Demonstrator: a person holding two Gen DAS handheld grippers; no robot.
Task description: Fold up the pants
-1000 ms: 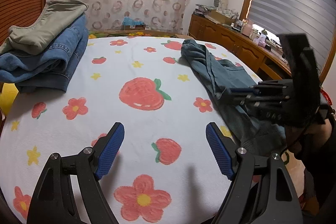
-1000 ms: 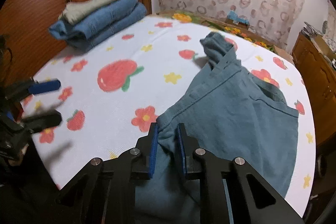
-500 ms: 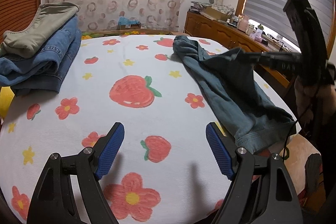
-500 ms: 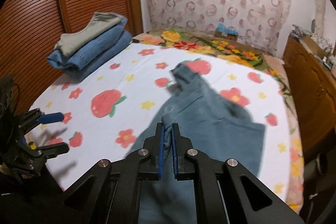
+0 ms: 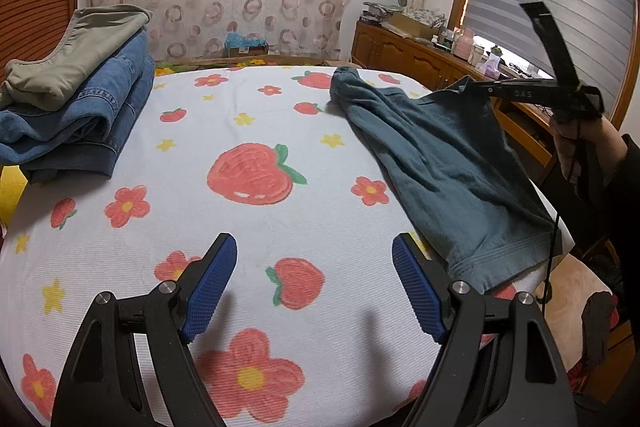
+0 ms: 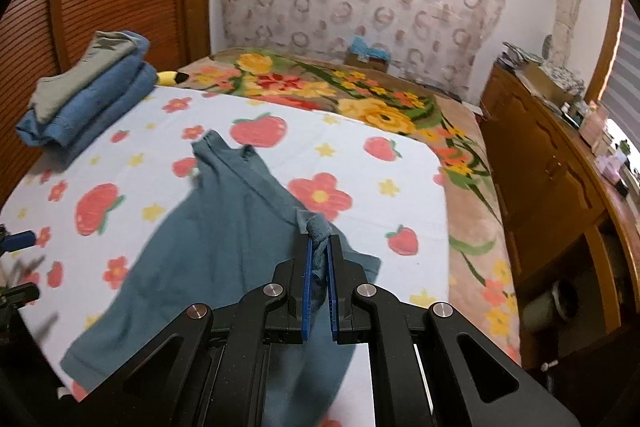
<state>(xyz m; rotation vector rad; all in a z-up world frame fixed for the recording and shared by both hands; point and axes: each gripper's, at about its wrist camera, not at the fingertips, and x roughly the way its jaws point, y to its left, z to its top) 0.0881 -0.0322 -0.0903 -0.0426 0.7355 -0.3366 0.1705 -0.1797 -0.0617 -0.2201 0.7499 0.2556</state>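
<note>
Teal-blue pants lie along the right side of the bed, one end raised off the sheet. In the right wrist view the pants spread below and to the left of my right gripper, which is shut on a bunched edge of the cloth and holds it up. The right gripper also shows in the left wrist view, high at the right. My left gripper is open and empty, low over the strawberry-print sheet, left of the pants' hem.
A stack of folded jeans and a khaki garment sits at the bed's far left, also in the right wrist view. A wooden cabinet with clutter runs along the right of the bed. A floral blanket covers the far end.
My right gripper has lifted the pants' edge higher and drawn it right and back, stretching the cloth off the sheet. My left gripper has barely moved.
</note>
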